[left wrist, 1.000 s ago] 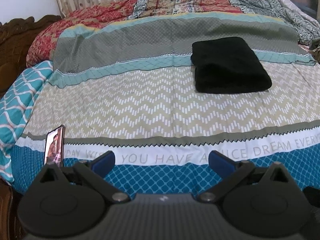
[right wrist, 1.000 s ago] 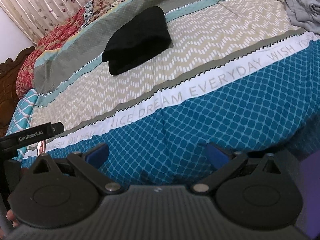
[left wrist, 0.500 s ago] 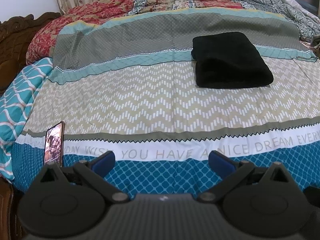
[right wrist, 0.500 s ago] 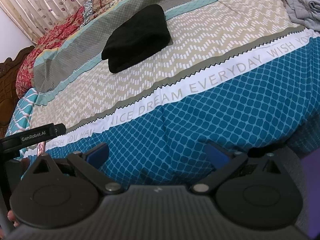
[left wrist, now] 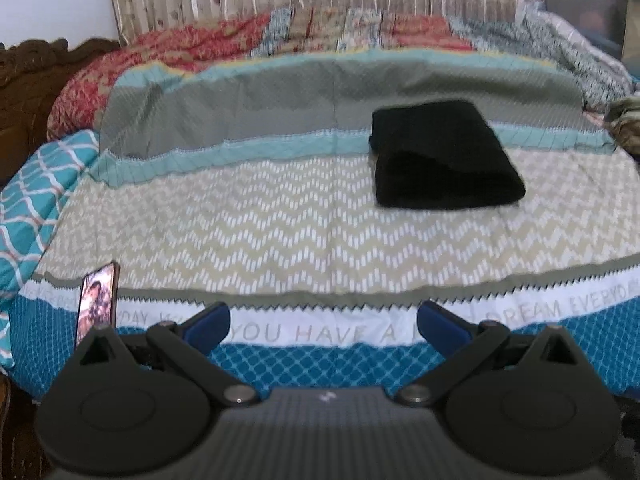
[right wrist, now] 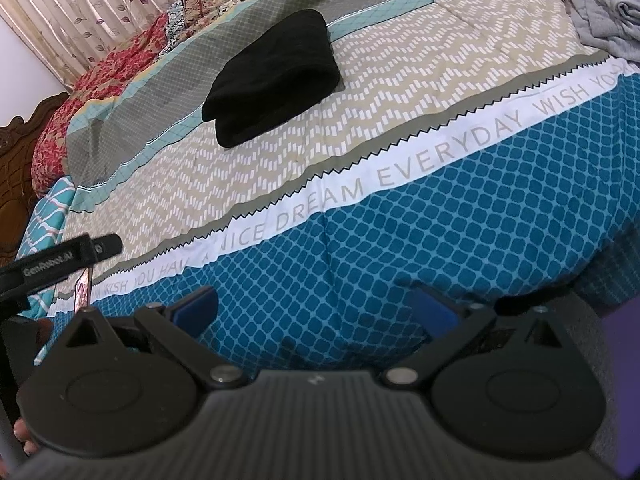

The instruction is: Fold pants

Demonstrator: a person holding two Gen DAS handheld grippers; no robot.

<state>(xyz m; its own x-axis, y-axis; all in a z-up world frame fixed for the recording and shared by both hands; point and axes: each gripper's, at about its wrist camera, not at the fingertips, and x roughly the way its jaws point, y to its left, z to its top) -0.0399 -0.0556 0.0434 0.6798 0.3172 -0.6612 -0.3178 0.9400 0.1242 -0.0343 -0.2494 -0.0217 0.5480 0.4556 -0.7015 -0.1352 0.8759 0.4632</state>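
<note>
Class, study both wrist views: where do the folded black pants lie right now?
The folded black pants lie on the bedspread, upper right in the left wrist view, straddling its teal stripe and chevron band, far beyond both open grippers.

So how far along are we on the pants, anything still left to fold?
The black pants already lie as a compact folded bundle on the bedspread, so the folding looks done. Nothing is in hand: the left gripper and the right gripper are both open, empty and back near the bed's front edge. A grey garment lies crumpled at the far right, if it counts.
</note>
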